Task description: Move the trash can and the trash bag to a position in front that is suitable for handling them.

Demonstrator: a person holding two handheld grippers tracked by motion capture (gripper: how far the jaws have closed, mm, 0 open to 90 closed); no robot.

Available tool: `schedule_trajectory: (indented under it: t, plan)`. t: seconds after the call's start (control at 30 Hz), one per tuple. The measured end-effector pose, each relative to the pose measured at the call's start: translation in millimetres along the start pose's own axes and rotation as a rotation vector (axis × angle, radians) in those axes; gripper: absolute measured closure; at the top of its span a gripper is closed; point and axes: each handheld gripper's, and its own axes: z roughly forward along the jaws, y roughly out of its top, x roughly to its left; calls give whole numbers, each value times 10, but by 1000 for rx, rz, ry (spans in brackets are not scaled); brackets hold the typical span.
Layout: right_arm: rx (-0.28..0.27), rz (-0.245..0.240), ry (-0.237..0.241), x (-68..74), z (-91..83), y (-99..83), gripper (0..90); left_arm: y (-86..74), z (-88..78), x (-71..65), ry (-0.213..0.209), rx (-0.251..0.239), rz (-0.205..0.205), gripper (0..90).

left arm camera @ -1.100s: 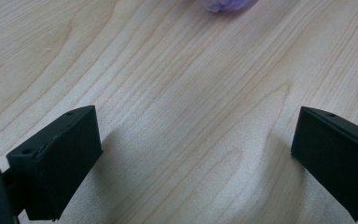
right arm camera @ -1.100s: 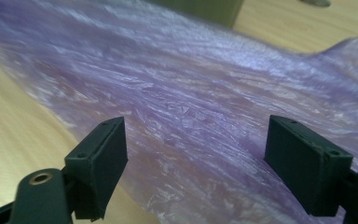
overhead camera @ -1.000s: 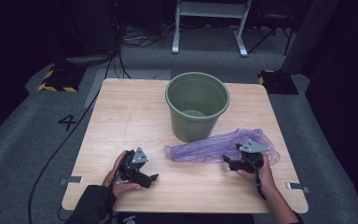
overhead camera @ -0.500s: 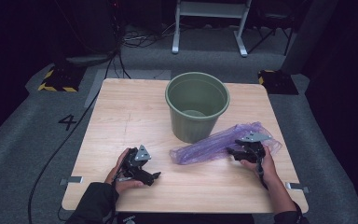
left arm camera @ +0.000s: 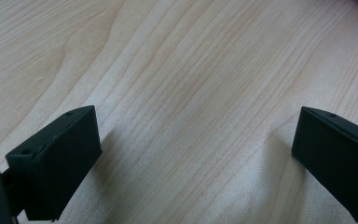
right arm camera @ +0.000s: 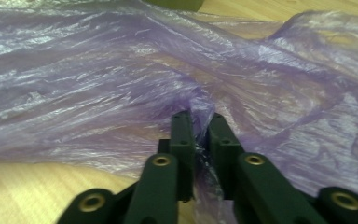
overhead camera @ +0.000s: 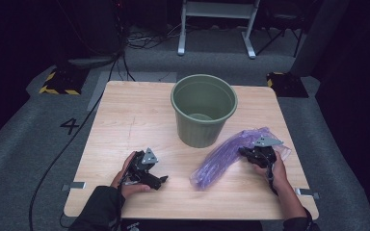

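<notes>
Wooden bench (overhead camera: 125, 120) held a green bin (overhead camera: 204, 108), unlined; right gripper (right arm camera: 200, 135), just closing, pinched the purple bag (overhead camera: 226, 156); left gripper (overhead camera: 160, 180) rested spread.

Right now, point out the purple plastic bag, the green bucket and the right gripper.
purple plastic bag (overhead camera: 221, 161): high view, crumpled middle of the film.
green bucket (overhead camera: 202, 130): high view, front outer wall.
right gripper (right arm camera: 202, 119): right gripper view, between the fingertips shut on a pinch of bag film.

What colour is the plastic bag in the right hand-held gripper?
Translucent purple plastic bag, clearest in the right gripper view.
</notes>
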Motion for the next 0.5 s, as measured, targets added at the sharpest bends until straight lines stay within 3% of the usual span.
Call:
schedule_trajectory:
  t: [0.5]
  plan:
    - [-1, 8, -37, -59, -196, -85, 834, -28, -27, -23, 1, 0, -4, 9]
